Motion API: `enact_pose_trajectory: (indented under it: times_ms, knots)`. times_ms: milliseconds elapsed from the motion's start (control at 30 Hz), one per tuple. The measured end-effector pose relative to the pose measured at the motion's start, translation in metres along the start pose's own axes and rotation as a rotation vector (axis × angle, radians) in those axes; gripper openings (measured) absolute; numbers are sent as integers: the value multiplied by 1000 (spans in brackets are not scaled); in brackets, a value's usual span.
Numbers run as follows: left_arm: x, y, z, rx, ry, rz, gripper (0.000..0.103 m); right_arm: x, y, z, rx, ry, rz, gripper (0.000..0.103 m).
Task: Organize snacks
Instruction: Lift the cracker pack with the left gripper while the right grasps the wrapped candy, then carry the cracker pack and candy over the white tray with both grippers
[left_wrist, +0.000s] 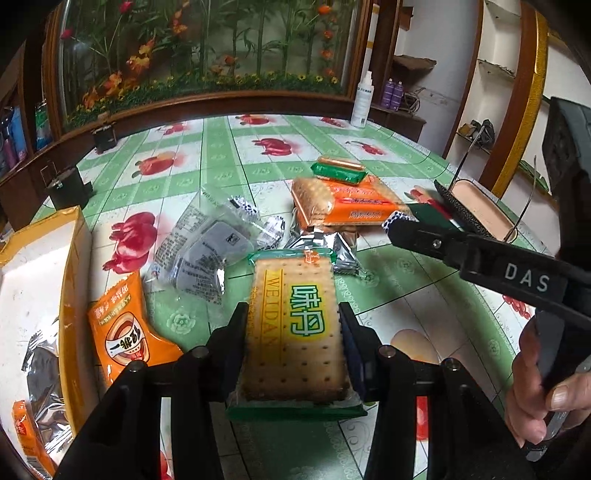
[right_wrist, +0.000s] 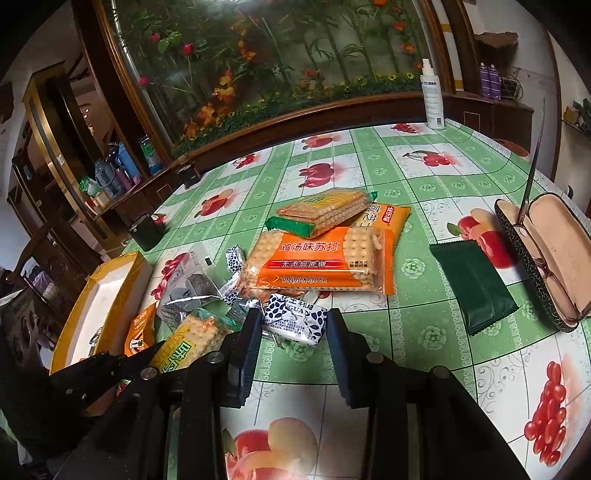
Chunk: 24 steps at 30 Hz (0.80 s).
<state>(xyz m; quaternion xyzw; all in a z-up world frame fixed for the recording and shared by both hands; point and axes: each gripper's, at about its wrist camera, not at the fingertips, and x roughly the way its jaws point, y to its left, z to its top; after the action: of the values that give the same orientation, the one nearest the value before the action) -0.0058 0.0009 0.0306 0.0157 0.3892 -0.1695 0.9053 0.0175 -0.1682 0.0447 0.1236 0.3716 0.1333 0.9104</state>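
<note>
Clamped between the two dark fingers of the left gripper (left_wrist: 293, 325) is a cracker packet (left_wrist: 295, 325) with a green-edged wrapper and the word WEIDAN down its side; it is gripped across its width and appears lifted off the fruit-print tablecloth (left_wrist: 406, 295). Just to the left sits the open yellow-rimmed box (left_wrist: 75, 258), which already holds a silver wrapper and an orange one, and an orange sachet (left_wrist: 125, 332) lies just beside its wall.

From the right wrist view, the right gripper (right_wrist: 293, 332) hovers with its fingers spread and nothing between them, pointed at a small blue-and-white patterned packet (right_wrist: 295, 319) on the near edge of the snack pile. Behind that lie an orange soda-cracker pack (right_wrist: 314, 262), another green-trimmed cracker packet (right_wrist: 321, 212) stacked on top, and, off to the right, a dark green packet (right_wrist: 472, 291) near an open glasses case (right_wrist: 535, 258) (not a snack).

The step in hand looks like carrying the crackers to the box. Next, the left gripper would need to swing left over the rim and release, while the right closes on the patterned packet.
</note>
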Motion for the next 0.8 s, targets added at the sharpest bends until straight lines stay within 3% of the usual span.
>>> enact_pose_trajectory:
  times_ms: [467, 800]
  knots:
    - [-7, 6, 2, -29, -31, 22, 46, 1, 3, -1, -11, 3, 3, 38]
    - [-46, 34, -6, -161, -94, 3, 46, -1, 15, -4, -62, -28, 5, 38]
